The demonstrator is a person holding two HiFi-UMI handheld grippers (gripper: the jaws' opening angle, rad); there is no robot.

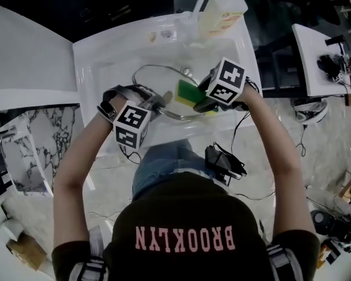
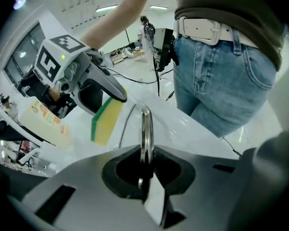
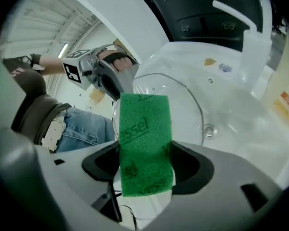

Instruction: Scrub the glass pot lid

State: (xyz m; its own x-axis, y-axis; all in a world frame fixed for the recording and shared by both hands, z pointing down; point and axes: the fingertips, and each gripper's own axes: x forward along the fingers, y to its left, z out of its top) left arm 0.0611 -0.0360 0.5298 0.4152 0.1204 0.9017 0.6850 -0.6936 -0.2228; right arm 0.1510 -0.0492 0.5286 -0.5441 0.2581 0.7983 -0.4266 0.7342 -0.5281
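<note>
Head view: a person leans over a white ceramic sink (image 1: 105,63). The left gripper (image 1: 157,102) is clamped on the near rim of a round, clear glass pot lid with a metal edge (image 1: 158,67), holding it tilted above the sink's middle. The right gripper (image 1: 198,100) pinches a rectangular green-and-yellow sponge (image 1: 187,91) (green scouring face toward that gripper's camera). The sponge sits just at the lid's right side, long axis along the jaws, pointing across the glass; actual contact is unclear. The sponge hand likely need only press leftward.
</note>
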